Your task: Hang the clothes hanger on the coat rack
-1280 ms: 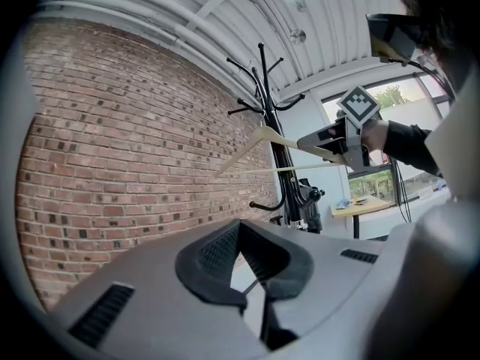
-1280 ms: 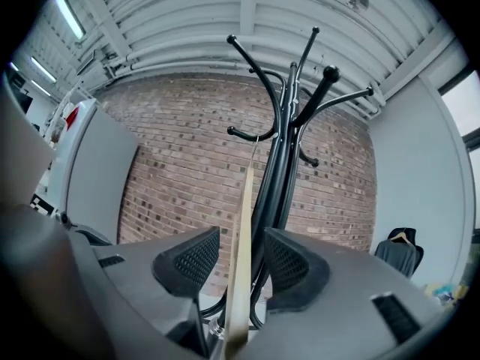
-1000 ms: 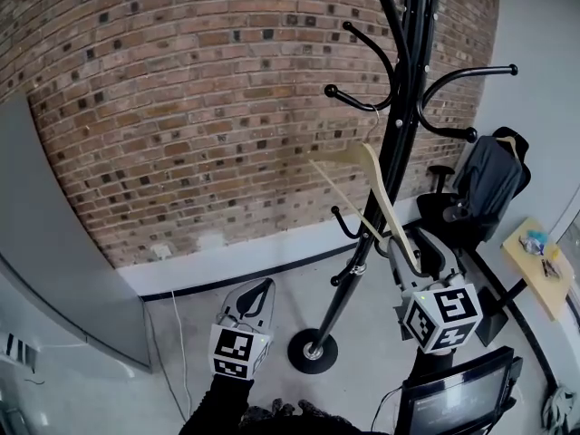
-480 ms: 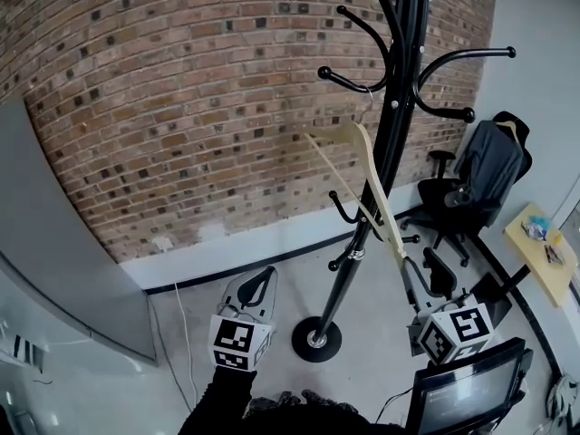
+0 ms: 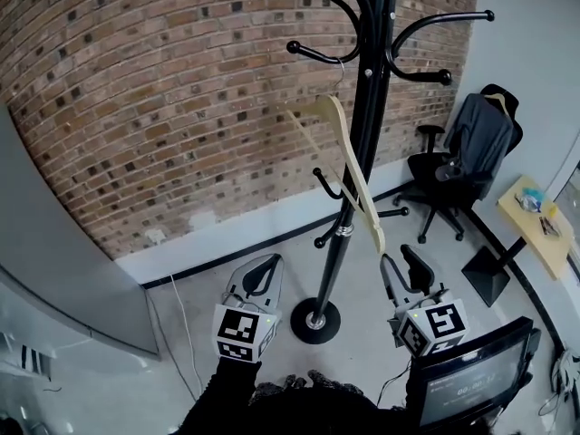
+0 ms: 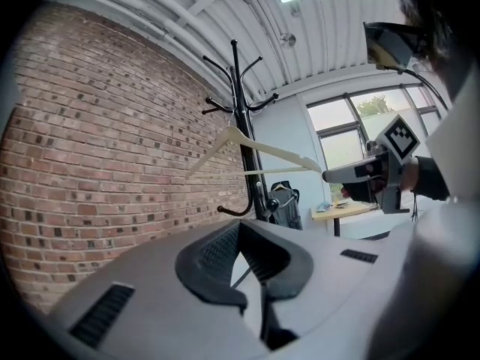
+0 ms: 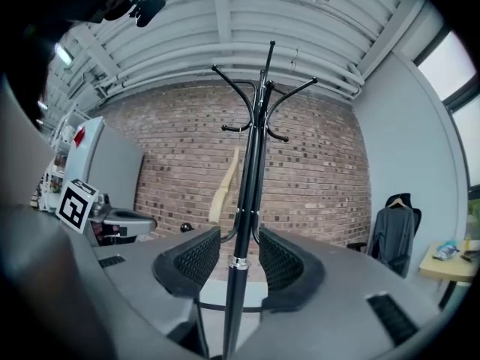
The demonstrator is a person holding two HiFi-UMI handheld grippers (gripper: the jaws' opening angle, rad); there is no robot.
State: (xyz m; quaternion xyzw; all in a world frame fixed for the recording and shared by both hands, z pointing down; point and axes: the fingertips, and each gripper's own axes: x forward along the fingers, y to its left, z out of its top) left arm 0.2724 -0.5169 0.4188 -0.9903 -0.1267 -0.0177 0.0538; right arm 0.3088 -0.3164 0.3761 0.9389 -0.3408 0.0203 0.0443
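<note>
Against the brick wall (image 5: pixel 163 98) stands the black rack (image 5: pixel 362 134), with the wooden hanger (image 5: pixel 349 170) hooked on an upper arm and hanging tilted beside the pole. Low in front, well apart from it, the left hand-held gripper (image 5: pixel 263 270) is pressed together and empty; the right hand-held gripper (image 5: pixel 399 263) is spread, holding nothing

The right gripper (image 5: pixel 402 270) is drawn back toward the near side, away from the lower end of the clothes hanger (image 5: pixel 335 114), where its jaws were a second ago. A clear gap is now seen between the two, and the jaws are spread with nothing gripped. The hanger is left on its own, carried only by its hook on an arm of the coat rack (image 5: pixel 370 71).
</note>
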